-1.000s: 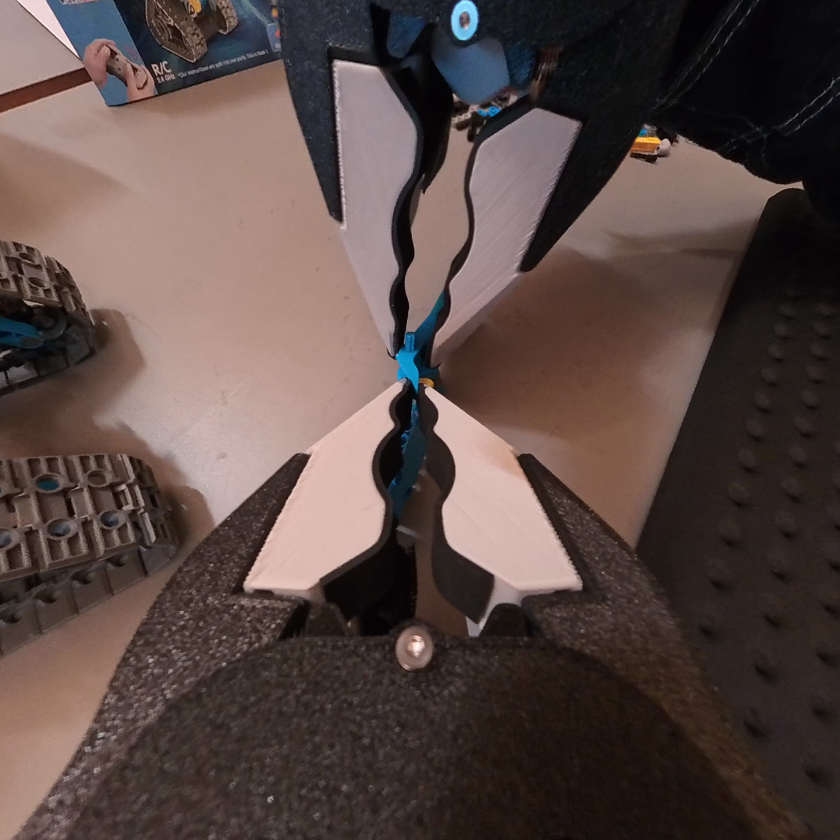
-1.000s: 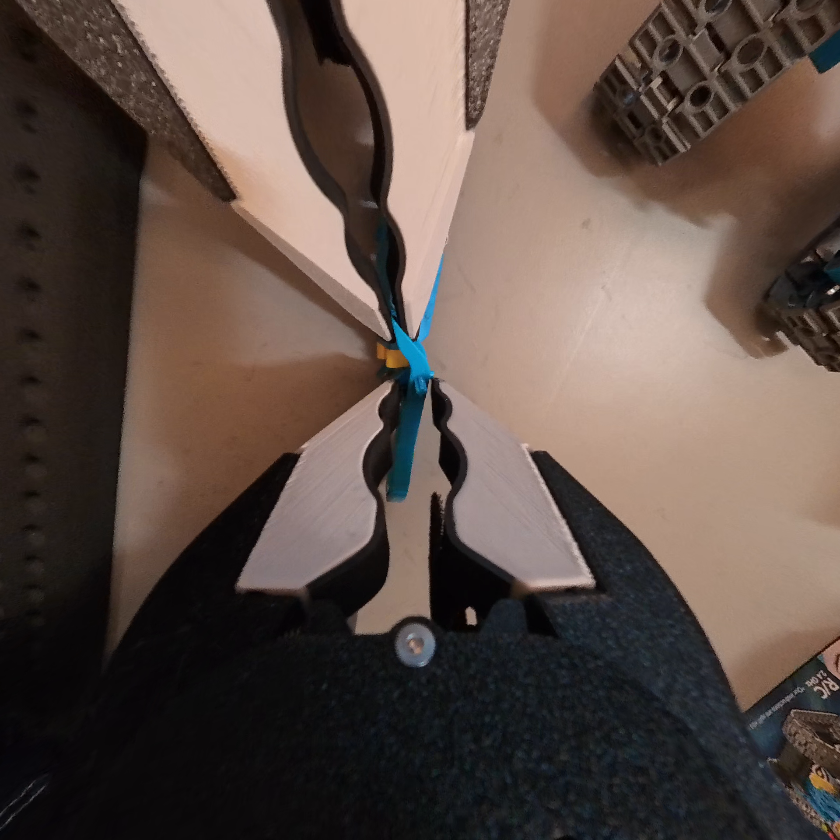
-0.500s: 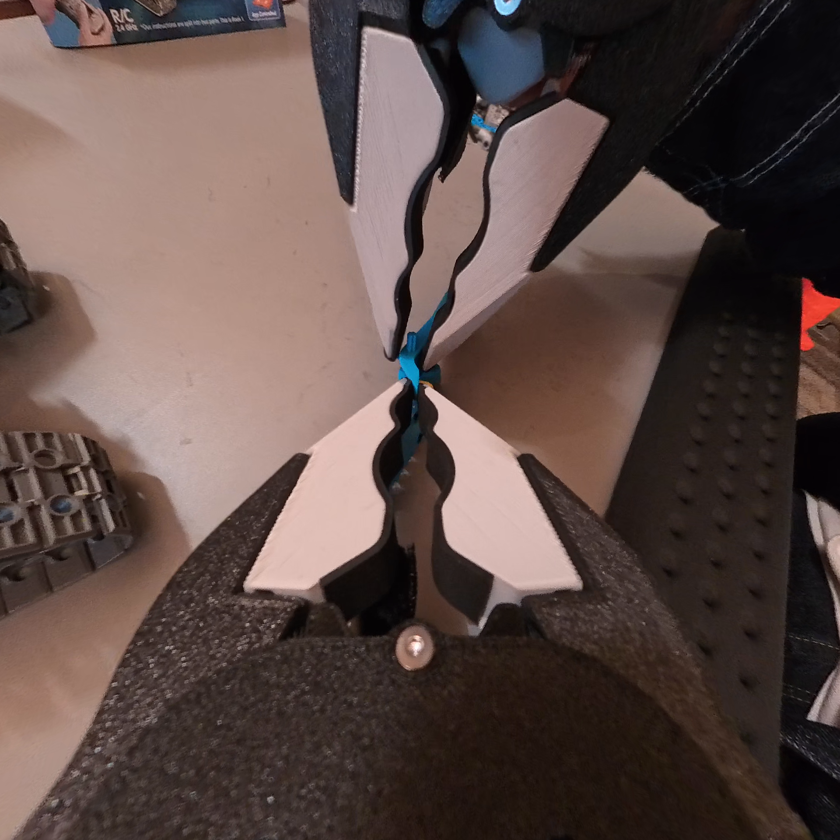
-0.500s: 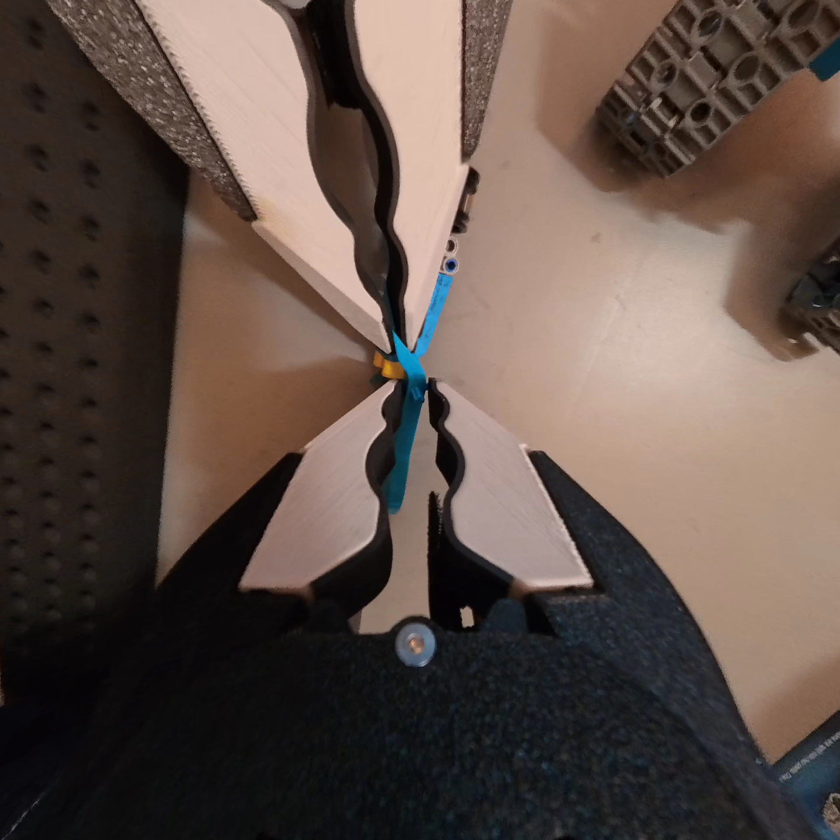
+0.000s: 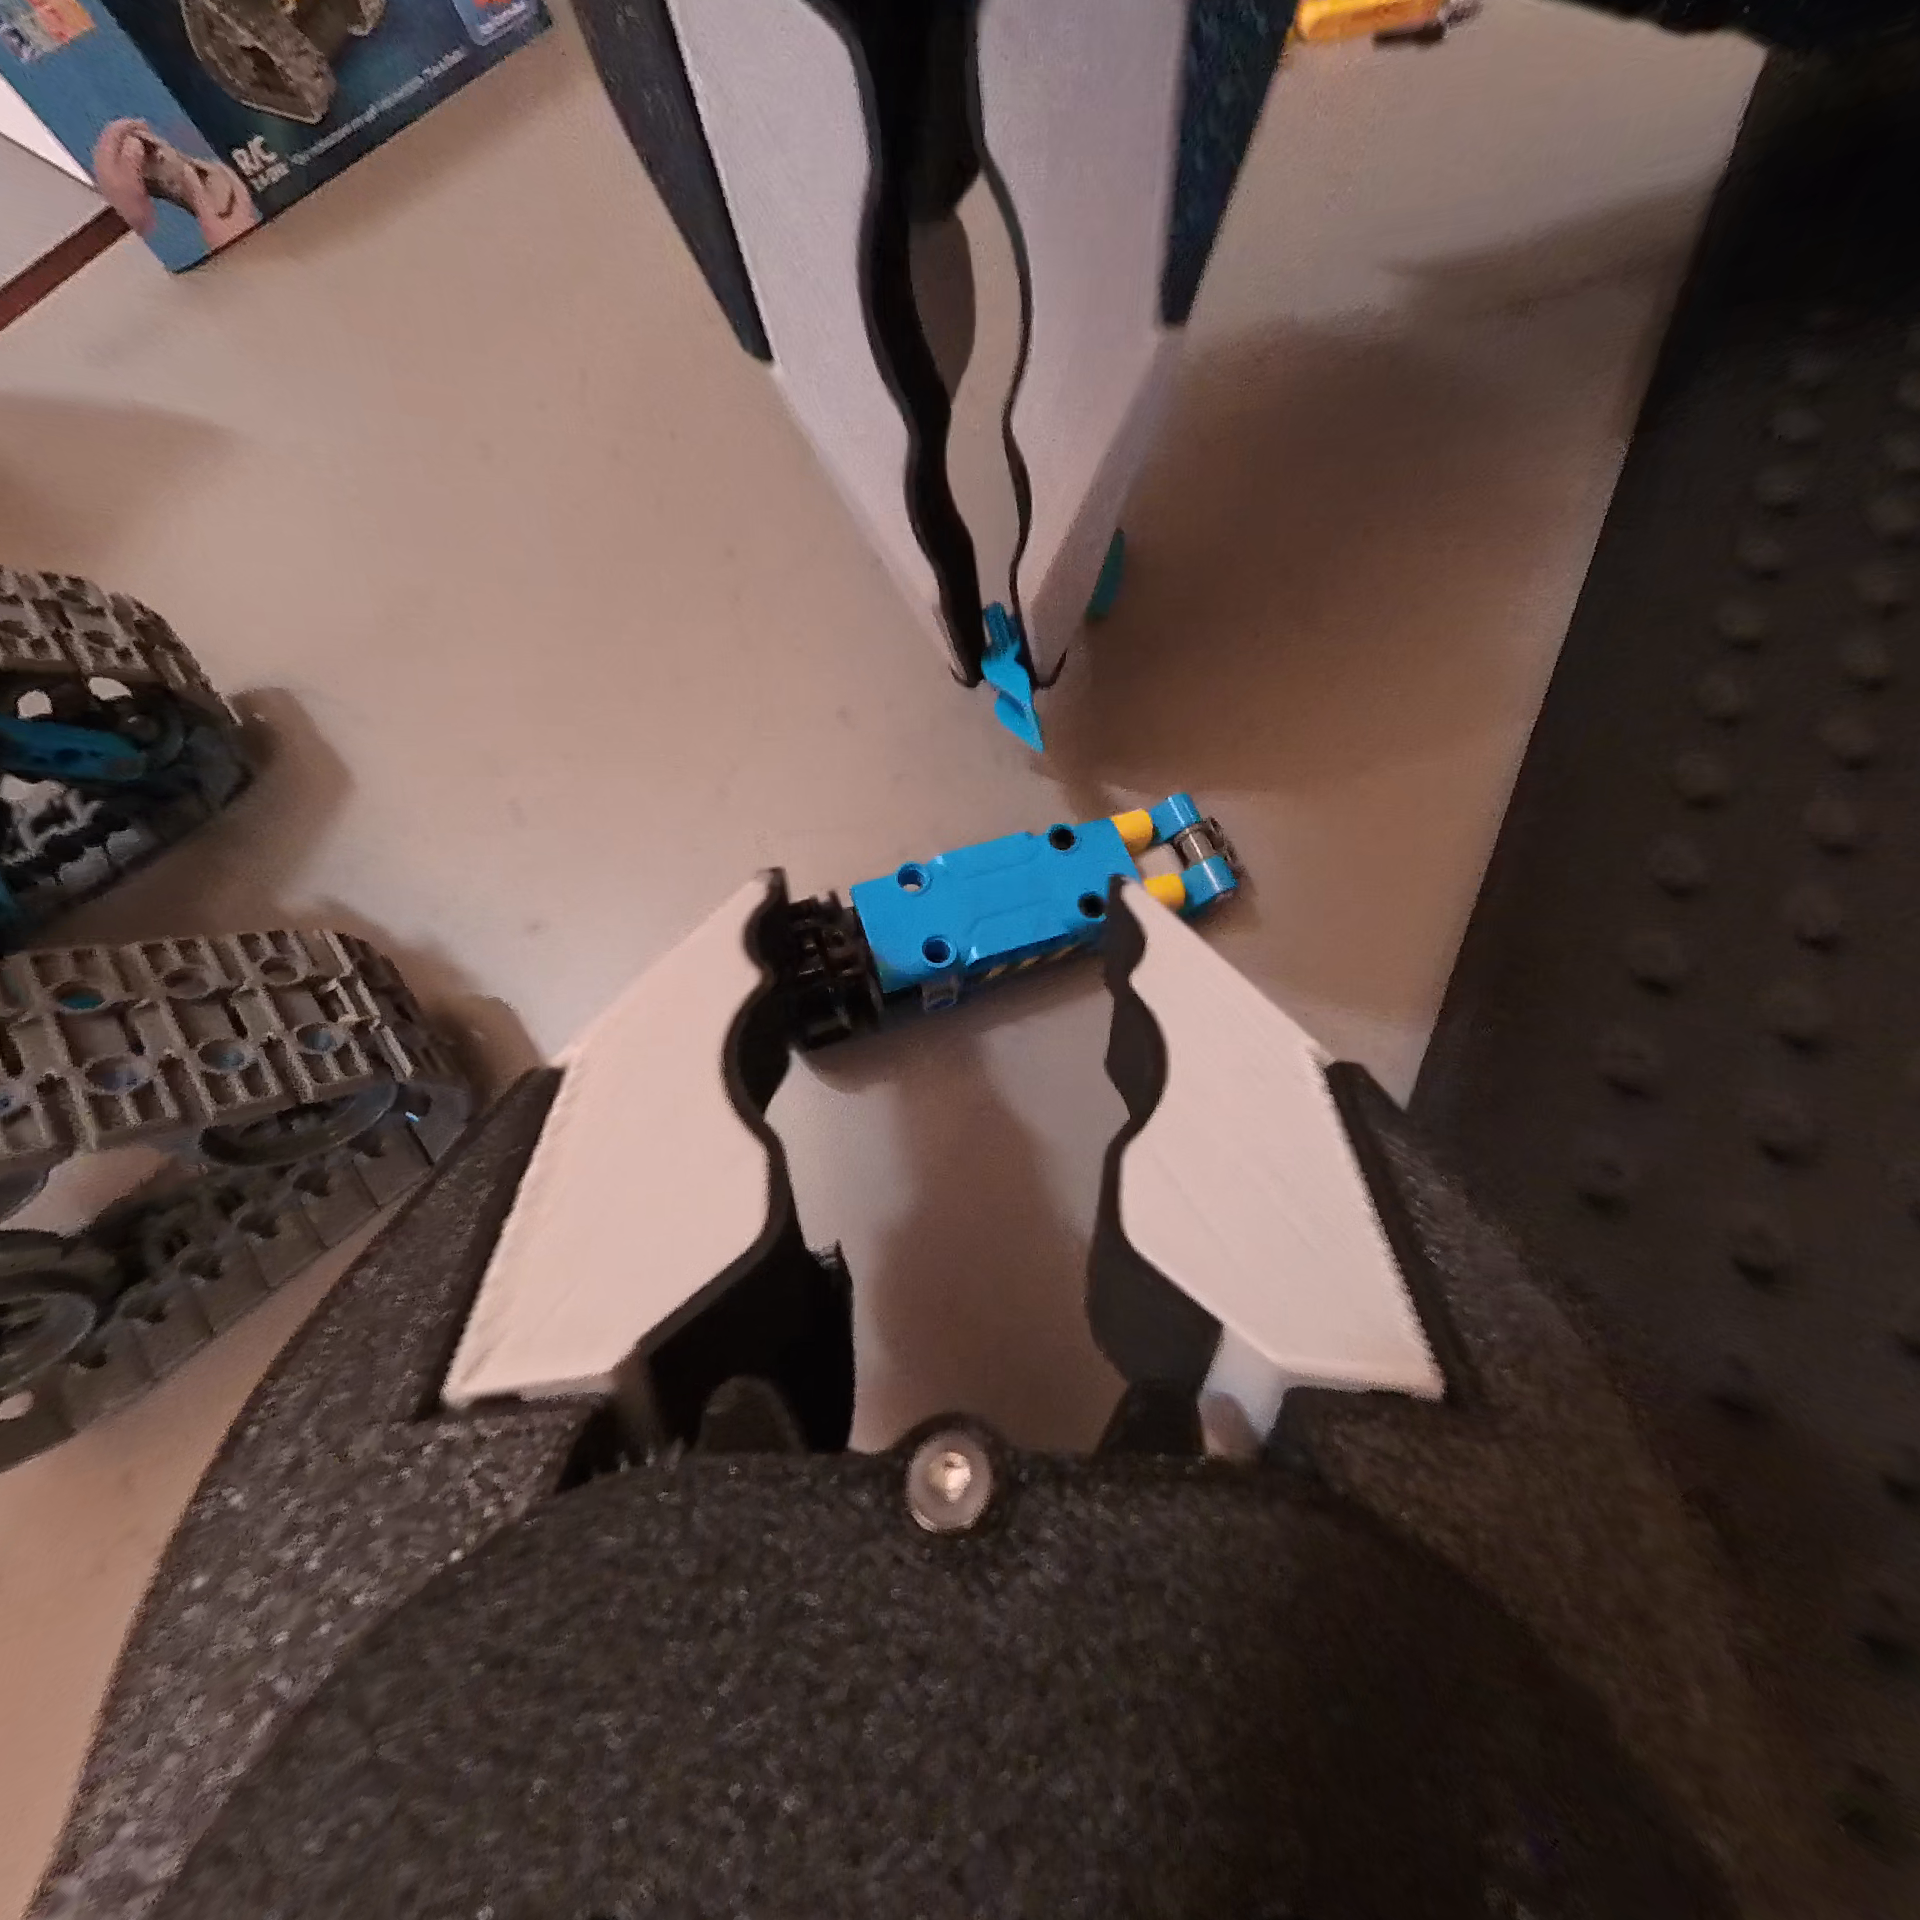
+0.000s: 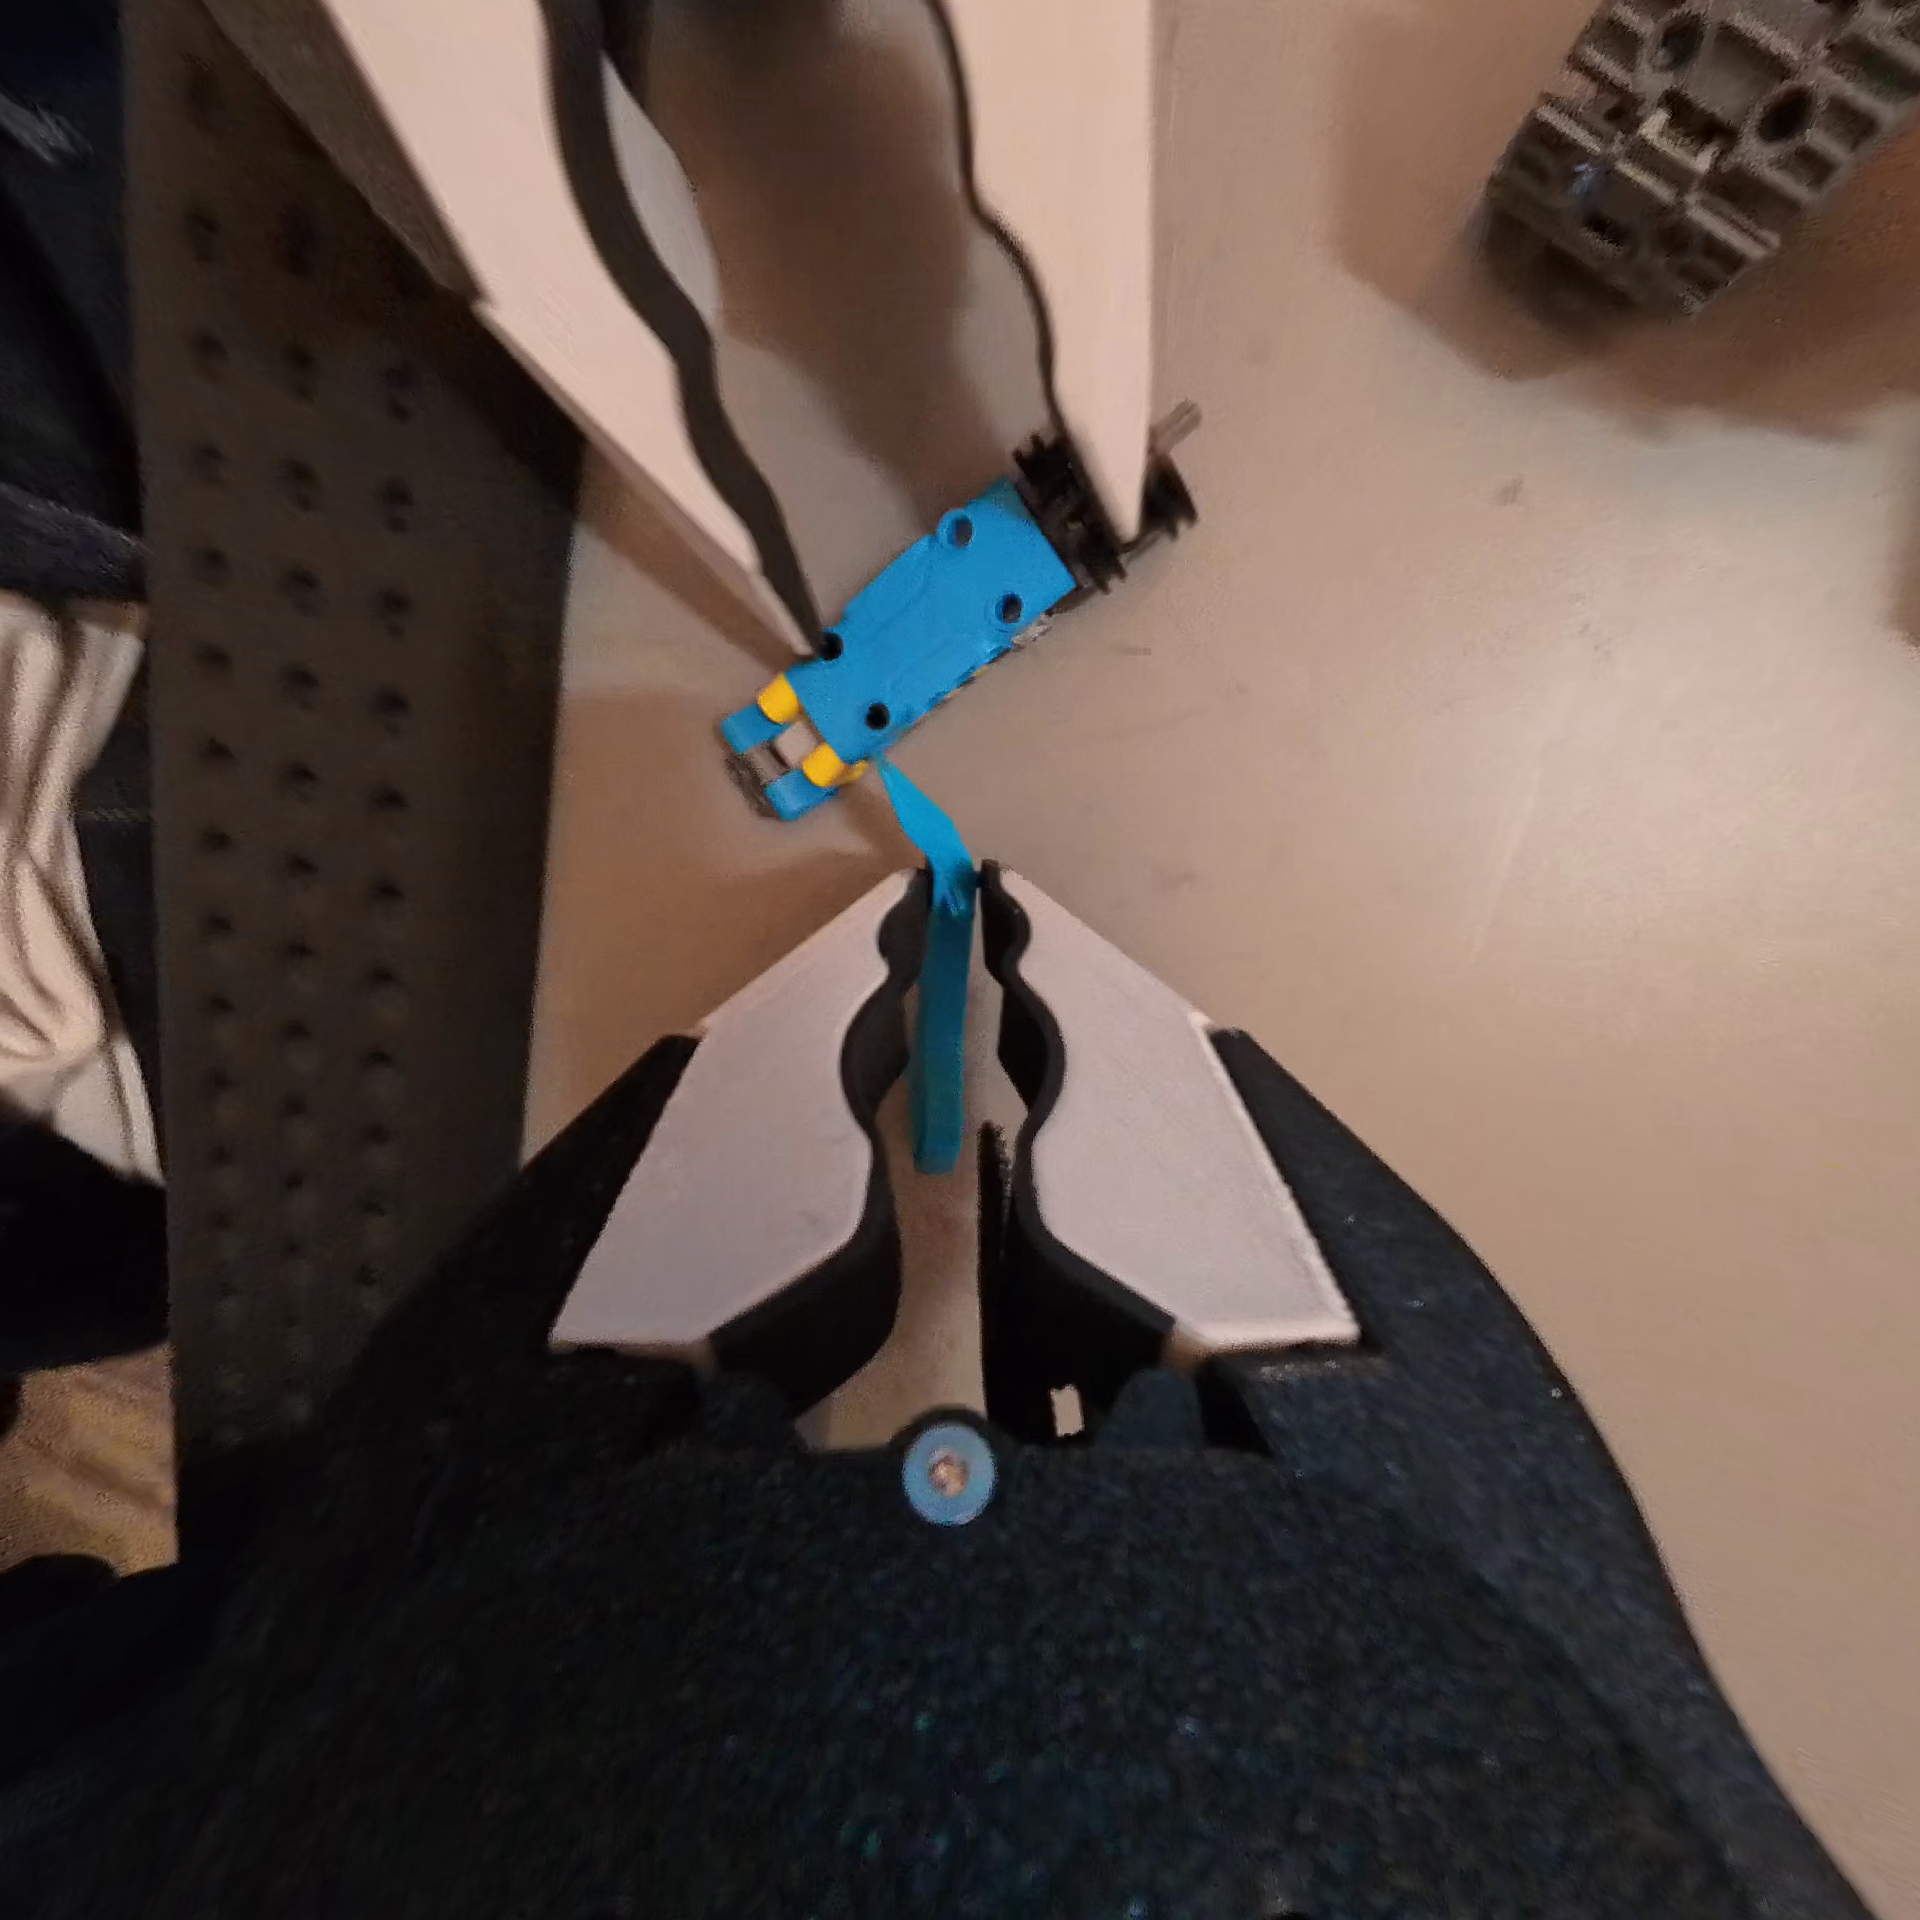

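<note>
A blue block with yellow pins and a black end (image 5: 987, 914) lies on the beige table. My left gripper (image 5: 940, 894) is open and its tips straddle the block from just above. The same block shows in the right wrist view (image 6: 914, 644) between the left gripper's spread fingers (image 6: 1101, 447). My right gripper (image 6: 951, 873) is shut on a thin blue strip (image 6: 940, 1018), whose tip points at the block's yellow-pin end. In the left wrist view the right gripper (image 5: 997, 665) hangs just beyond the block, with the strip (image 5: 1008, 686) sticking out of its tips.
Grey toy tank tracks (image 5: 177, 1039) and a second track unit (image 5: 94, 686) lie at the left. A blue printed box (image 5: 260, 114) lies at the far left. A black studded mat (image 5: 1714, 935) borders the right side, and it also shows in the right wrist view (image 6: 343, 727). Spacing between my two grippers at the tips: around 5 cm.
My left gripper has opened and let go; the blue block now lies on the table. The right gripper keeps the blue strip, now apart from the block. Both grippers drew slightly apart.
</note>
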A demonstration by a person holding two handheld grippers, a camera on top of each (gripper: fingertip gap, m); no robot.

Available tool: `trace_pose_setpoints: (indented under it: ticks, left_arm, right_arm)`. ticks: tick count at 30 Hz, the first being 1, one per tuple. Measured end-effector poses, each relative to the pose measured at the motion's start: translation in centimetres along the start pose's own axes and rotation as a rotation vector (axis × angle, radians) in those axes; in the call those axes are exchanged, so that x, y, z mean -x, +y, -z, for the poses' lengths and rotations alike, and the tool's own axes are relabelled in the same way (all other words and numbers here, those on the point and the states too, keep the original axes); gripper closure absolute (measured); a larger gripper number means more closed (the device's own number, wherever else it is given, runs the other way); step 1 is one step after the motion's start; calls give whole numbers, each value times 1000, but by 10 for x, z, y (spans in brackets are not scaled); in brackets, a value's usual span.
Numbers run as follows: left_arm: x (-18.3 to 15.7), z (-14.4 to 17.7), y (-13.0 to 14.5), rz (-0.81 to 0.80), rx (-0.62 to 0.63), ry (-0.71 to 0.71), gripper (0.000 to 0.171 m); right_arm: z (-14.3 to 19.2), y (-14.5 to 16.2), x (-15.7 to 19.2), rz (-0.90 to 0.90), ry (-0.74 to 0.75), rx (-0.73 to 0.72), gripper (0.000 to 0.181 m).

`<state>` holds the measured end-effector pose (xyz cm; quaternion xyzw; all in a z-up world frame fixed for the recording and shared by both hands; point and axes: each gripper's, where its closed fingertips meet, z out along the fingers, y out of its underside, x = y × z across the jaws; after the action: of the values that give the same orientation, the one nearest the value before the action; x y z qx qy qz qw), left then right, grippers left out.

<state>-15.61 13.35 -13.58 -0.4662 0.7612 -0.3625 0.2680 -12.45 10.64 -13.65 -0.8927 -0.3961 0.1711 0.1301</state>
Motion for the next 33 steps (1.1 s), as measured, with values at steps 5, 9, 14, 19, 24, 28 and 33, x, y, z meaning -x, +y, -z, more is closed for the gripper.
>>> trace_pose_setpoints:
  ticks: [5, 9, 14, 19, 24, 28, 33]
  left_arm:
    - [-6, -2, 2, -116, -7, -22, 147]
    - [-10, 1, 6, -181, 8, -76, 157]
    - [-6, 8, 22, -200, 114, -147, 171]
    - [-5, 10, 30, -235, 172, -179, 171]
    - [8, 28, 11, -217, 89, -155, 145]
    - [17, 10, 1, -200, 43, -25, 102]
    - [8, -12, 15, -250, 91, 93, 111]
  right_arm:
    - [5, -4, 12, -108, -44, -288, 173]
    - [20, -1, -1, -171, 42, -390, 173]
    - [0, -9, 9, -152, 21, -381, 173]
    - [-4, -25, 21, -114, 27, -379, 173]
    - [5, -29, 19, -102, 84, -380, 173]
    - [6, -27, 14, -155, 109, -361, 173]
    - [2, -19, 16, -262, 162, -296, 173]
